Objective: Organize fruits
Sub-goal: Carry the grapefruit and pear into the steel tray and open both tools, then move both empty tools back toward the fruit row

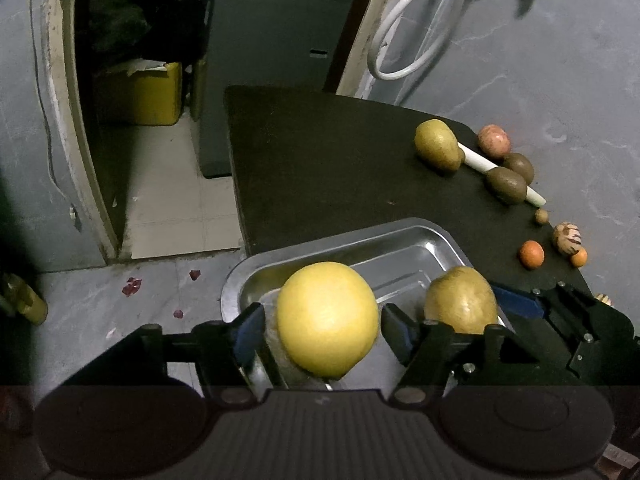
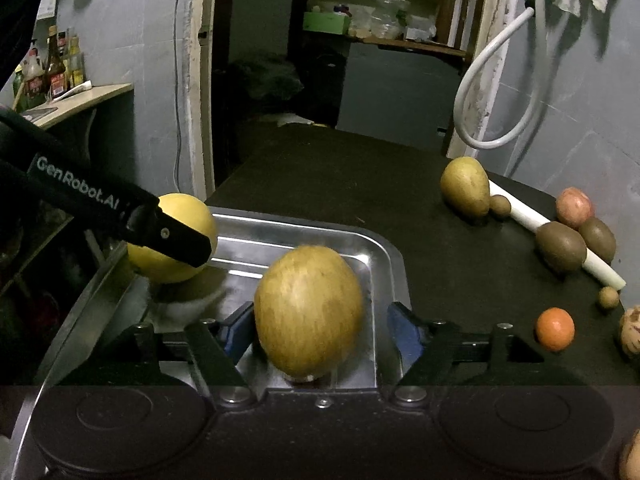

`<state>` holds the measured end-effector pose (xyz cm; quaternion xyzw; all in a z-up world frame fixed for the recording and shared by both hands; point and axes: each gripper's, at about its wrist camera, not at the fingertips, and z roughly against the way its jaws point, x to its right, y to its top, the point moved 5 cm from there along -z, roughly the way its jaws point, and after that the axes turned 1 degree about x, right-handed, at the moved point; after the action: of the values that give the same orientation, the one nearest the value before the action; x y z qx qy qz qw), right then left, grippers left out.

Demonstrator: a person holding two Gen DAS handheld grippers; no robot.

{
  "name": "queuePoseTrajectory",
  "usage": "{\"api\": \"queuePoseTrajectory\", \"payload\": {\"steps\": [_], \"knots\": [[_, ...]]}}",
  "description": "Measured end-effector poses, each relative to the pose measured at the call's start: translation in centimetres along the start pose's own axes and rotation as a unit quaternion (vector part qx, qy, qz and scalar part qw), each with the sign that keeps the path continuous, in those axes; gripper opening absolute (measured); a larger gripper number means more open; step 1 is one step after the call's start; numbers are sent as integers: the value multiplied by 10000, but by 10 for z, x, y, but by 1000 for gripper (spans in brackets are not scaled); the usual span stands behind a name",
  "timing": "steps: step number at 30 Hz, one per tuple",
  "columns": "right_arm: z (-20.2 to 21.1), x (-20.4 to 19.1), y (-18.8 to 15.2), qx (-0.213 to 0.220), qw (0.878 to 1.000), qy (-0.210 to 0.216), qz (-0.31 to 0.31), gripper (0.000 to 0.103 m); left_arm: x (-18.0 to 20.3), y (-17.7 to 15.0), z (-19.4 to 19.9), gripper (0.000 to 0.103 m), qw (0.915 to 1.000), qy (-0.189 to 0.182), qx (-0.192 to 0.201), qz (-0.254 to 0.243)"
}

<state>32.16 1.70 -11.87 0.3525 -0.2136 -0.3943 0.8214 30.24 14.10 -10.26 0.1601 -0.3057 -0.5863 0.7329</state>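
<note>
A steel tray (image 1: 434, 240) (image 2: 384, 264) sits at the near left of the black table. A smooth yellow round fruit (image 1: 328, 320) (image 2: 184, 216) rests in it between the pads of my left gripper (image 1: 325, 322); small gaps show on both sides, so that gripper is open. Beside it a brownish-yellow pear (image 1: 460, 300) (image 2: 308, 312) stands in the tray between the blue pads of my right gripper (image 2: 320, 322), also open with gaps either side. In the right wrist view the left gripper's finger (image 2: 176, 240) crosses the yellow fruit.
On the black table (image 1: 320, 152) to the right lie another pear (image 1: 438, 144), a pink apple (image 1: 494, 140), two kiwis (image 1: 508, 184), a white stick (image 1: 480, 160), two small oranges (image 1: 531, 254) and a patterned nut-like fruit (image 1: 567, 237). A doorway and floor lie left.
</note>
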Motion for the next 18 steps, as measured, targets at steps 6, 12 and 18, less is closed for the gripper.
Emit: {"api": "queuePoseTrajectory", "payload": {"steps": [6,12,18], "knots": [[20,4,-4,57,9998,-33,-177,84,4,-2,10,83,10000,-11,58,-8],[57,17,-12,201,9971,-286,-682,96,12,-6,26,94,9999,-89,61,-124],[105,33,-34,243,9898,-717,-1203,102,25,-12,43,99,9988,-217,67,-441]]}}
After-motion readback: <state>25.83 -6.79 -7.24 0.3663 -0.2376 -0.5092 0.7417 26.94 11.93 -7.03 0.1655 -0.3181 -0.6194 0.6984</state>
